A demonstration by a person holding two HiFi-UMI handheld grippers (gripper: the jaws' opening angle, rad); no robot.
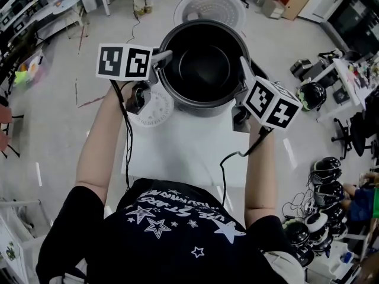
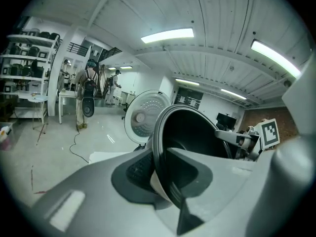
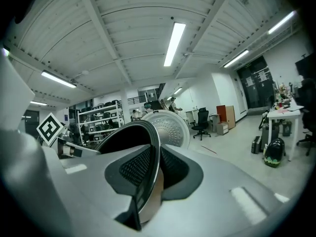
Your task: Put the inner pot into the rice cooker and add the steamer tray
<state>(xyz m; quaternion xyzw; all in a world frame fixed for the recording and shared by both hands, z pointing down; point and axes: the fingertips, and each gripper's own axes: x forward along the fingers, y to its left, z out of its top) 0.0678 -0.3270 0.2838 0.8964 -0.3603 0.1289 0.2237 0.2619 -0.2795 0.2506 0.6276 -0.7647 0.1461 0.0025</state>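
Inner pot [image 1: 204, 64] sits between left tongs [image 1: 161, 58] and right tongs [image 1: 244, 71], both gripping its rim.

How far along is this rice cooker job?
Nothing looks finished yet. In hand: the left gripper and right gripper each have jaws clamped on opposite sides of the inner pot rim, holding it up over the white table. Left: seating it in the cooker, then adding the steamer tray.

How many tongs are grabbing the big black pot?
2. The left tongs pinch the pot at its left rim; the right tongs pinch its right rim. None seem hidden.
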